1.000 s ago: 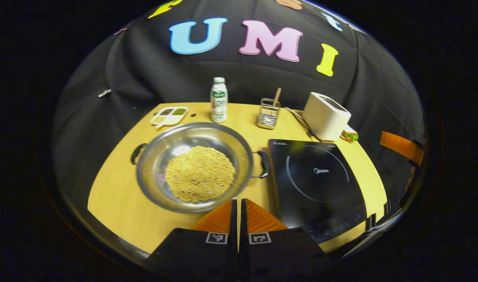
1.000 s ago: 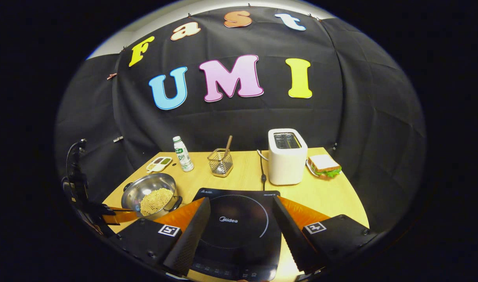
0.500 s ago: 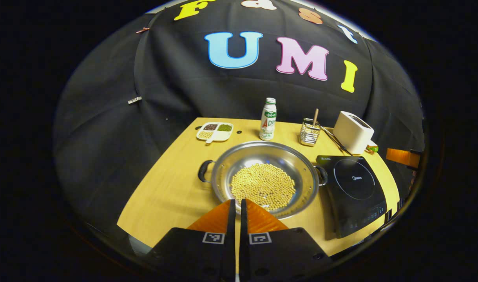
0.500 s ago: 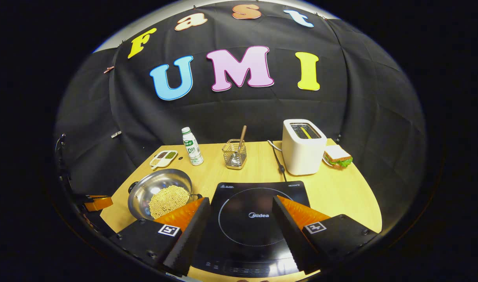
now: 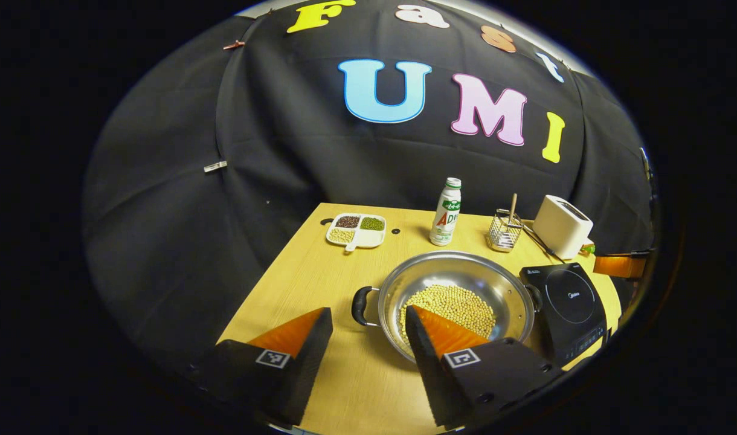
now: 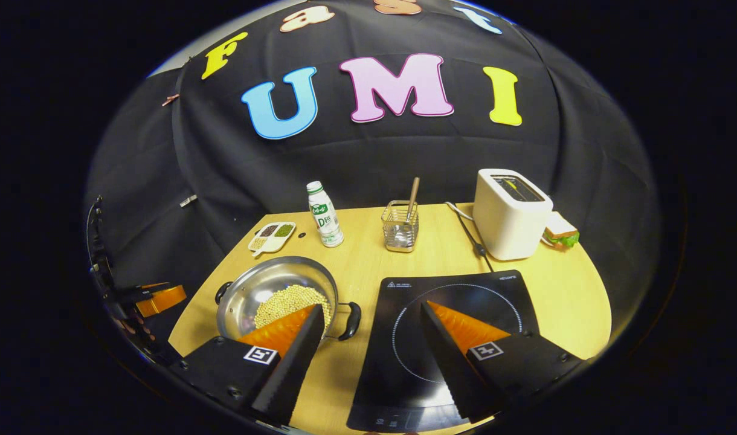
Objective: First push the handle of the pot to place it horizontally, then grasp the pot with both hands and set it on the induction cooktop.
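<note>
Wooden worktop (image 5: pixel 296 284) against black cloth booth wall. Steel pot (image 5: pixel 456 302) sits left of the induction cooktop (image 6: pixel 453 320), just beside it, not on it. Pot holds a layer of soybeans (image 5: pixel 450 305).

Both pot handles already lie roughly side to side, so the push step looks done; grasp phase is next.

Left claw (image 5: pixel 368 329): fingers apart, empty, hovering with the pot's left handle (image 5: pixel 361 305) lined up between them. That opening suits a pinch on the handle.

Right claw (image 6: pixel 371 326): fingers apart, empty, hovering over the cooktop's near edge, with the pot's right handle (image 6: pixel 350 320) between them in its view. Contact: none visible.

Behind, well clear of the transfer path: divided sample dish (image 5: pixel 356 231), drink bottle (image 5: pixel 446 211), wire utensil holder (image 6: pixel 400 226), toaster (image 6: pixel 512 212), sandwich (image 6: pixel 560 232).

Risks, my read:
- loose beans, so keep the lift level
- both claws must close before lifting, one-sided pull tips the pot
- short hop to the cooktop, low lift is enough
</note>
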